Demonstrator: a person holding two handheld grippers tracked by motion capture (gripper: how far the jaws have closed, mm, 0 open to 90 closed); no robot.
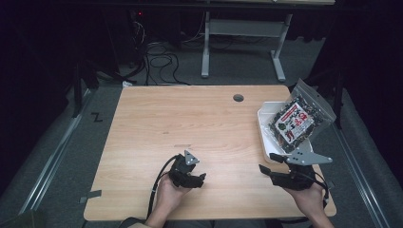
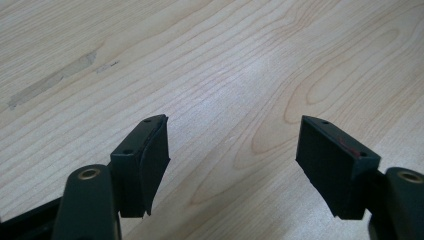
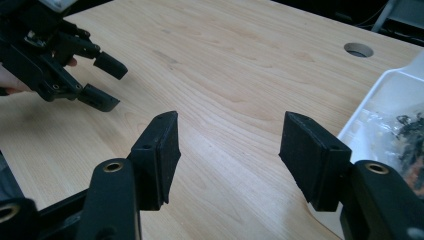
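Snack bag (image 1: 298,118) lay tilted in the white tray (image 1: 264,124) at the table's (image 1: 190,123) right edge

Right gripper (image 1: 268,164), just beside the tray's near end, stood with its jaws wide apart over bare wood and nothing between them; left gripper (image 1: 199,175), well apart from the tray toward the near edge's middle, was likewise spread open and empty. Part of the bag stuck out over the tray's far rim, and the table's round cable hole (image 1: 238,98) lay near the tray's far corner

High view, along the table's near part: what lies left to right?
Left claw → right claw → white tray holding the snack bag.
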